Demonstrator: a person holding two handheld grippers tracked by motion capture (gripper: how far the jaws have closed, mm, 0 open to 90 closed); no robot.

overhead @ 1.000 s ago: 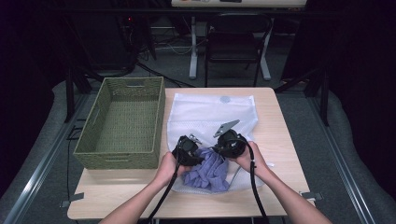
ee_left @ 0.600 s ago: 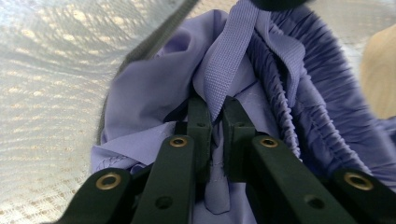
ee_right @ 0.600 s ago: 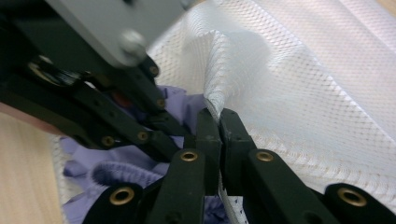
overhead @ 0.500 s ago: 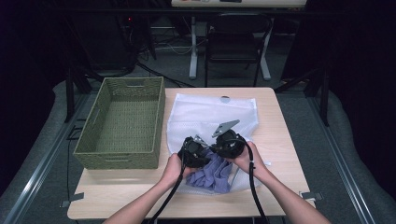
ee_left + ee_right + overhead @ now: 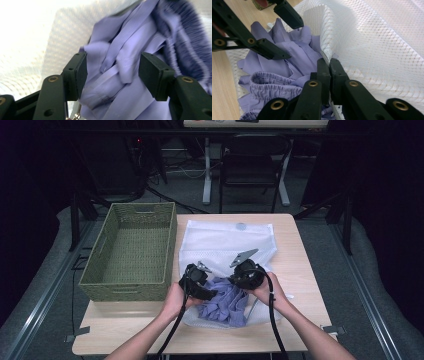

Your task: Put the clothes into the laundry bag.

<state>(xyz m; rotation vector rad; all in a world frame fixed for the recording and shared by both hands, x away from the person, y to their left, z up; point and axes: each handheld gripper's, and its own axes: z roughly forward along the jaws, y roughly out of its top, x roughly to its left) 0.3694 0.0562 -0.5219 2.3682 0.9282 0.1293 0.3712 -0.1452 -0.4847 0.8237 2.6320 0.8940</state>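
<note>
A white mesh laundry bag [image 5: 220,240] lies on the table, its mouth toward the person. A crumpled purple garment [image 5: 225,302] sits at that mouth, partly under the mesh. My right gripper [image 5: 245,275] is shut on the bag's edge [image 5: 374,50], pinching the mesh [image 5: 329,65] and holding it up over the garment [image 5: 294,57]. My left gripper [image 5: 200,287] is just left of it. Its jaws have just been opening and now stand apart [image 5: 112,67], with folds of purple cloth [image 5: 130,50] loose between them. The left gripper [image 5: 292,40] also appears in the right gripper view, above the cloth.
A green woven basket [image 5: 125,282] stands on the left part of the wooden table [image 5: 300,250], close beside the bag. A dark chair [image 5: 250,160] and table legs stand beyond the far edge. Bare wood lies to the right of the bag.
The left gripper leaned in toward the right one, then eased back slightly left. The right gripper has kept still on the bag's edge.
</note>
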